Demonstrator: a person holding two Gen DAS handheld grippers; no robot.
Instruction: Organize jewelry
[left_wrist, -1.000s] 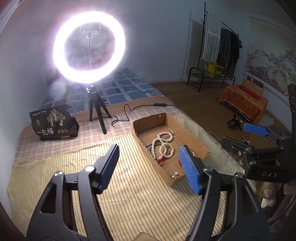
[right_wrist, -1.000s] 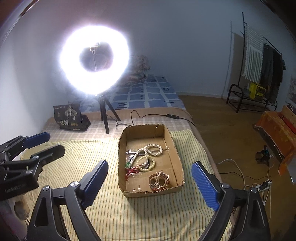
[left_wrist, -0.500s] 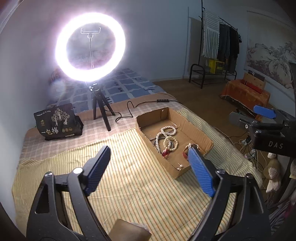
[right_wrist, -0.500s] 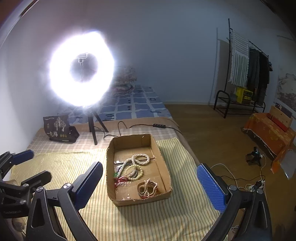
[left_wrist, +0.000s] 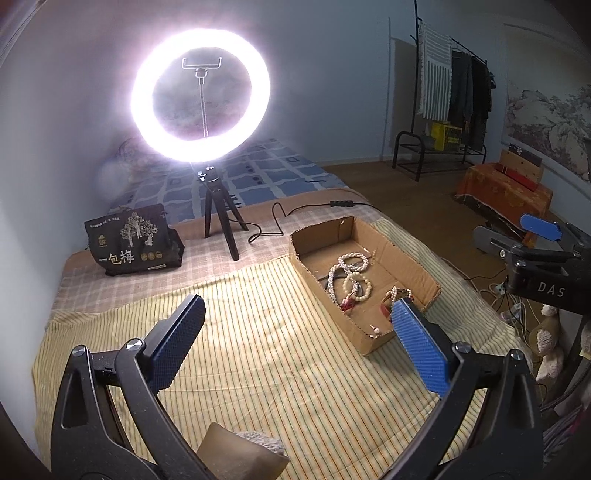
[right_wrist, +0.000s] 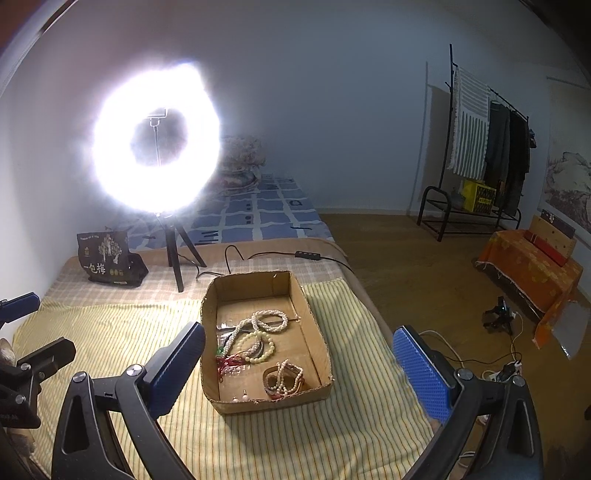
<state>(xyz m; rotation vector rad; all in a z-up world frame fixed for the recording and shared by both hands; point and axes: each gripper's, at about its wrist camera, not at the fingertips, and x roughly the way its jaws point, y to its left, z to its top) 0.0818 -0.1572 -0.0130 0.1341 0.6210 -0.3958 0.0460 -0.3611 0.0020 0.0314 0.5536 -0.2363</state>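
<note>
Fingers spread and bare on both sides: our left gripper (left_wrist: 295, 339) is opening with nothing between its fingers, and our right gripper (right_wrist: 299, 363) stands released, gripping nothing. The jewelry (right_wrist: 255, 339), bead strands in a tangle, lies in a cardboard box (right_wrist: 321, 350) on the bed (right_wrist: 110, 325), ahead of and below both sets of fingers. From our right gripper the box sits dead ahead between the fingers, its long axis running away from us; from our left it lies ahead and off to the right. We judge the right hand nearer and better lined up. Beyond the box, a ring light (left_wrist: 201, 96) glares.
</note>
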